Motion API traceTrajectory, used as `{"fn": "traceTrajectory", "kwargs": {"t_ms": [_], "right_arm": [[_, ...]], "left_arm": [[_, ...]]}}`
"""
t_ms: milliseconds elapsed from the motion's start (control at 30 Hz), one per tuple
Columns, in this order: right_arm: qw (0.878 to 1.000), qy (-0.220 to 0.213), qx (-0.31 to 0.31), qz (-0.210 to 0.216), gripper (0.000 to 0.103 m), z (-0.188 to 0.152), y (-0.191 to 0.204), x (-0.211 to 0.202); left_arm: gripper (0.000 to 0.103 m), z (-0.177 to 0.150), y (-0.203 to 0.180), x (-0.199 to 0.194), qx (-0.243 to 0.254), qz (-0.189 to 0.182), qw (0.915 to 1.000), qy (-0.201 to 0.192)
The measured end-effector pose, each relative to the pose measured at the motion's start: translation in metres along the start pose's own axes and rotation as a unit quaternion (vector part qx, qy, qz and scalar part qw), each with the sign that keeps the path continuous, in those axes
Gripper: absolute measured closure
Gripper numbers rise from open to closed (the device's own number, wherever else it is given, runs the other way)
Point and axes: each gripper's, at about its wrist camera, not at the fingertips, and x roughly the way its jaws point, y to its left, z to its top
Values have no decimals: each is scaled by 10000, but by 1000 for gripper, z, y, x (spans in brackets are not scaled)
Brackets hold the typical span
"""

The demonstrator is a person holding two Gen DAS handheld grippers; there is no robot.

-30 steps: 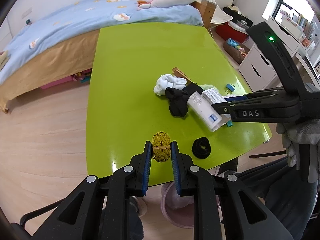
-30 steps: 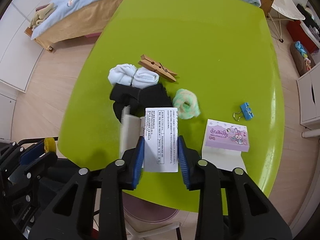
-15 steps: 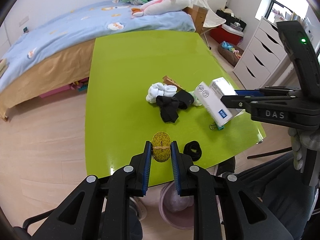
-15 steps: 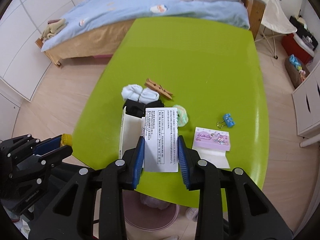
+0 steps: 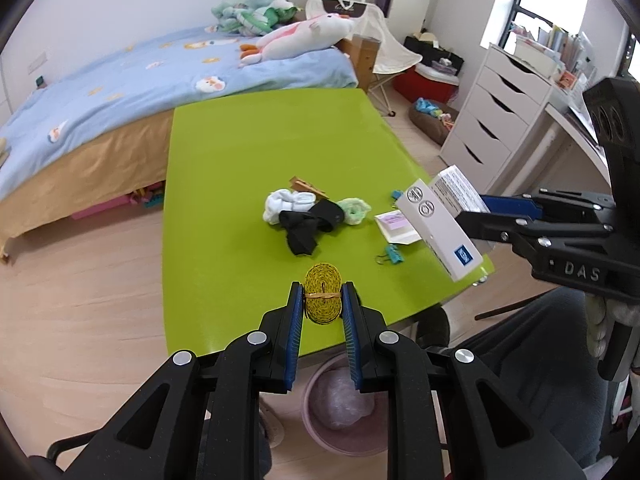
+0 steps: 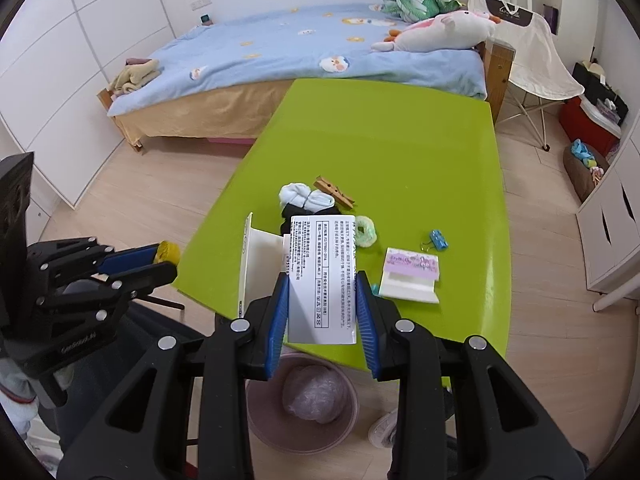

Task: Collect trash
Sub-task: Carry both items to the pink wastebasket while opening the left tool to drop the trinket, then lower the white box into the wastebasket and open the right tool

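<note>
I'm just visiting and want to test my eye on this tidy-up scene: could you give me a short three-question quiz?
1. True or false: the left gripper is shut on a yellow coiled roll.
2. What does the right gripper hold: (a) a sock, (b) a white printed carton, (c) a clothespin?
3. What stands on the floor below the green table's near edge?

Key: 1 true. 2 b. 3 a pink waste bin with a crumpled bag inside.

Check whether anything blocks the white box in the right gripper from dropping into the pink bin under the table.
Nothing visible does. The white printed cardboard box hangs in the right gripper past the green table's near edge, with the open pink plastic bin below on the floor.
</note>
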Motion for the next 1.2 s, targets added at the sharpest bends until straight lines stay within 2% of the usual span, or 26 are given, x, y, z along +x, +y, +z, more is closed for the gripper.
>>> {"fn": "traceTrajectory", "kwargs": {"t_ms": [267,600,867,933,1000,1033,1067,1100,1133,1200], "right_arm": [[10000,-16,34,-45,71,-37,4,-22],[9996,219,147,-71,71,-88,2,-35],[9993,242,270,-26,71,-102,-2,-41],[9993,231,282,-22,71,-103,-2,-43],[9993,223,293,-13,71,-104,-2,-44],[9993,221,298,-5,71,-104,-1,-44],[9993,221,296,1,71,-104,-1,-44],[9993,222,290,7,71,-104,-1,-44],[9993,226,284,19,71,-104,0,-43],[9993,237,274,35,71,-103,-1,-42]], "left_arm": [[84,-17,-14,-8,93,-145,9998,45],[84,-52,-35,-6,274,-369,9983,353],[83,-63,-48,-5,442,-543,9964,479],[80,-63,-50,-5,455,-602,9960,477],[70,-64,-51,-4,452,-619,9959,483],[49,-64,-50,-4,425,-648,9959,473],[34,-65,-49,-4,383,-662,9961,444],[28,-65,-48,-5,341,-642,9965,403],[17,-65,-47,-5,308,-629,9968,378],[15,-64,-43,-7,236,-602,9974,332]]}}
